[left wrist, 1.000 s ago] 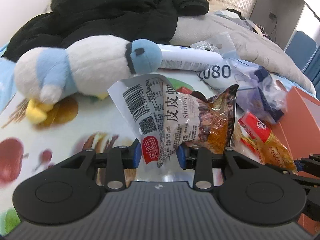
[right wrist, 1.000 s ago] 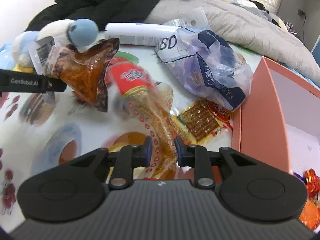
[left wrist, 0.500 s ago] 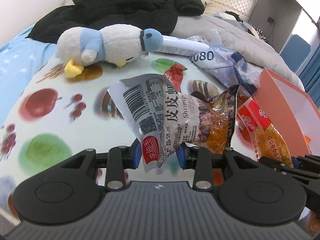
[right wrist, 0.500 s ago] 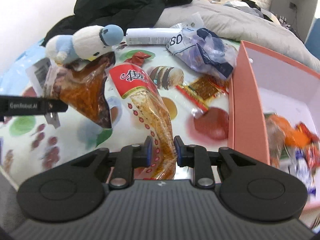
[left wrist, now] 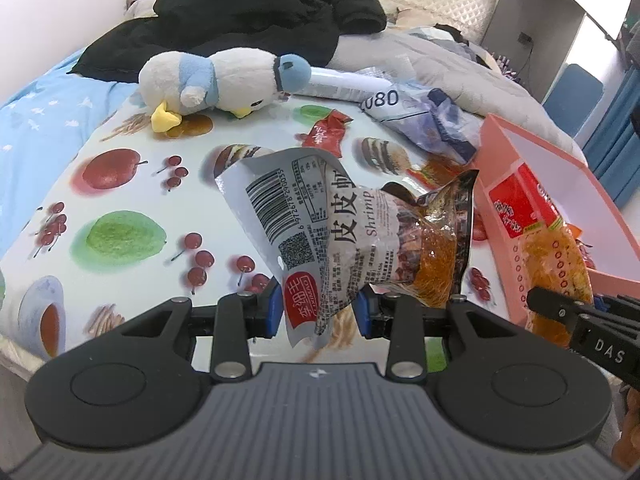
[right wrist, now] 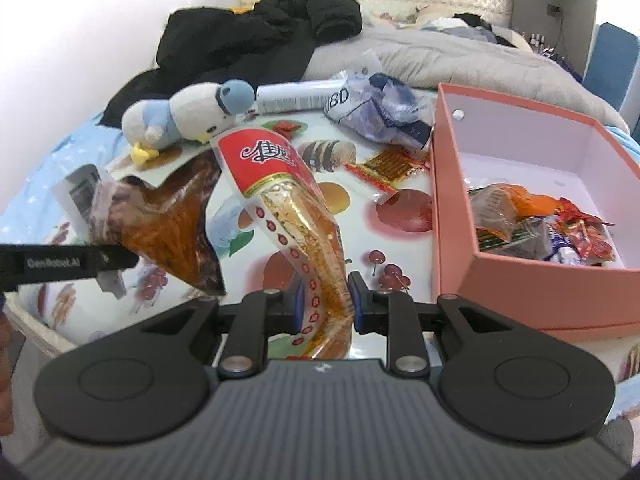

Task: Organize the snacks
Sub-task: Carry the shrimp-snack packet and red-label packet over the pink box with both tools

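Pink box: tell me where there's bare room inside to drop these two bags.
The pink box is bare along its far half, up to the far wall. The near part is crowded with wrapped snacks. Outside it, the fruit-print cloth lies bare this side of the plush penguin.

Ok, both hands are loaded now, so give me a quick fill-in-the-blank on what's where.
1. The left gripper is shut on the ____ packet.
2. The right gripper is shut on a packet with a ____ top.
3. The pink box already holds several ____.
4. The plush penguin lies beside a black ____.

Missing words: shrimp; red; snacks; jacket
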{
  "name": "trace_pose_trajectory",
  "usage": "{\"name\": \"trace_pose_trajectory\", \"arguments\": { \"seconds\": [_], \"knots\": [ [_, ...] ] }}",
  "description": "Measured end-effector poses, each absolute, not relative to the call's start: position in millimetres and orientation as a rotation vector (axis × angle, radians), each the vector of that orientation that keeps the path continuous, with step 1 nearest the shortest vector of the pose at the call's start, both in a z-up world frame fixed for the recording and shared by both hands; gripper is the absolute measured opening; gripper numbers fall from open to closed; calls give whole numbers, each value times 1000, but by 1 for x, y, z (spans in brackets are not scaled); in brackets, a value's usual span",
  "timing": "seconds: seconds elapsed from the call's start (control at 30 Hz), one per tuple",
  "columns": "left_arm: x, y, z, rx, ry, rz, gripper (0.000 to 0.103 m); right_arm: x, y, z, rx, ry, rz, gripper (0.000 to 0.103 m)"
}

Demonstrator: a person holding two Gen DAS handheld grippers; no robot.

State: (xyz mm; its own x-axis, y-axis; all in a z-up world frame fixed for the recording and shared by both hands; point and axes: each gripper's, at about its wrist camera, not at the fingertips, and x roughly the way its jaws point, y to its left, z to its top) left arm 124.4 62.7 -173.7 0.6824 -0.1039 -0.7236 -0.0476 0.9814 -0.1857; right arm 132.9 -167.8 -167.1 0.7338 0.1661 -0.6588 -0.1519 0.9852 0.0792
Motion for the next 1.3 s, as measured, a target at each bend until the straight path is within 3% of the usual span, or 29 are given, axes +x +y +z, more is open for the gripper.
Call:
{"name": "trace_pose_trajectory", "arguments": {
  "seconds": [0.67,1.3],
  "knots": [
    [69,-4,-119,-208,789,-160,40,52,-226,-123,131,624,73,26],
    [82,-83,-99,-183,766,-356,40,10,-304,-101,200,557,-118,26]
  ]
}}
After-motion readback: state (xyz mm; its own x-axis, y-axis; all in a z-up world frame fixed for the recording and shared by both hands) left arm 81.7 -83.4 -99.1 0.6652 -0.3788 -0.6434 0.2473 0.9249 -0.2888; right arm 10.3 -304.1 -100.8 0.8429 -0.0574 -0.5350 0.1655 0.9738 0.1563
